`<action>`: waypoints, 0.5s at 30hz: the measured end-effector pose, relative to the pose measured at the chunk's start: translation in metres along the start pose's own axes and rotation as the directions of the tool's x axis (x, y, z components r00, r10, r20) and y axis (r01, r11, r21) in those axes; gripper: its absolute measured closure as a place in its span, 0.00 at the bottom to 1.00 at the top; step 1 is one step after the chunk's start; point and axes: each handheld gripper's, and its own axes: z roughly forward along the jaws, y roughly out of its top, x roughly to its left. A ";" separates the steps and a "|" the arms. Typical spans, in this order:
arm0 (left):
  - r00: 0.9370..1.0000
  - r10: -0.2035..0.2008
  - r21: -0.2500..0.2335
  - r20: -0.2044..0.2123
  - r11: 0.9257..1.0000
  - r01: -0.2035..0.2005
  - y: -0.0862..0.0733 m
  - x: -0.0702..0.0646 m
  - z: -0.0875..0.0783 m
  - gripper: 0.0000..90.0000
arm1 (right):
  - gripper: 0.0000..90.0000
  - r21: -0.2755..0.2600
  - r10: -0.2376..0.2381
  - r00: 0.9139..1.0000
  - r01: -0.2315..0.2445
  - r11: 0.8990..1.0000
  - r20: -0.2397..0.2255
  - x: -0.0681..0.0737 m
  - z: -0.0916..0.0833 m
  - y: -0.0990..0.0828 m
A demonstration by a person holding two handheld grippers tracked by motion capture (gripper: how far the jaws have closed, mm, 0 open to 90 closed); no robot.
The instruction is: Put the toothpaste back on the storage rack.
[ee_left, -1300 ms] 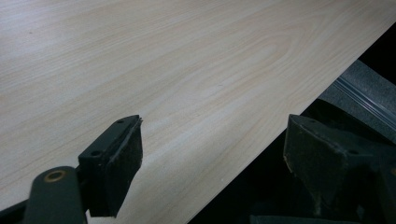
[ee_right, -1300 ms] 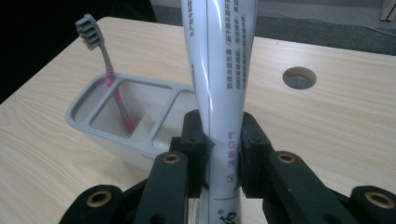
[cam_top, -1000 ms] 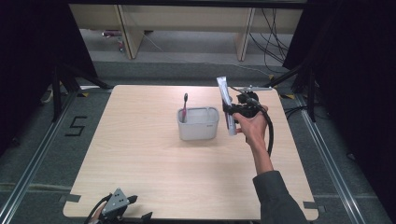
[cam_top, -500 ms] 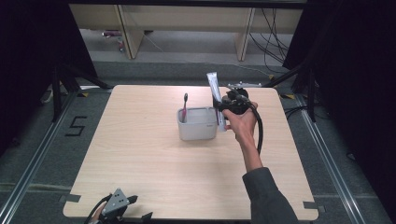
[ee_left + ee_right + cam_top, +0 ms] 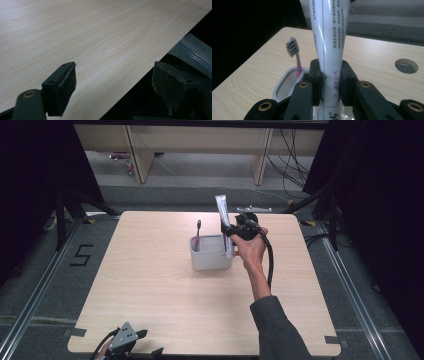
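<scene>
The right tongs (image 5: 329,82) squeeze a white tube (image 5: 329,37) upright over the cup (image 5: 211,254) (left tongs (image 5: 112,87) gape wide).

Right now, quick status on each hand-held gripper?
Left hand-held gripper: open, holding nothing, at the table edge.
Right hand-held gripper: shut on the toothpaste tube, upright by the holder with the toothbrush.

We are seeing a pale, wood-grained worktop (image 5: 150,285) carrying a light grey rounded plastic cup (image 5: 210,254). A pink-handled toothbrush with grey bristles (image 5: 295,55) is showing in it. The white toothpaste tube with dark and magenta print (image 5: 331,45) is sitting between the matte black right claw (image 5: 331,82).
</scene>
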 end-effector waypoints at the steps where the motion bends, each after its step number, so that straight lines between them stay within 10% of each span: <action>1: 1.000 0.000 0.000 0.000 1.000 0.000 0.000 0.000 0.000 0.21 | 0.84 0.000 0.000 1.000 0.000 1.000 0.000 0.000 0.000 0.000; 15: 1.000 -0.004 -0.010 0.002 1.000 0.004 0.000 -0.001 0.000 0.21 | 0.84 -0.041 0.018 0.999 -0.019 0.999 -0.031 0.015 0.019 0.012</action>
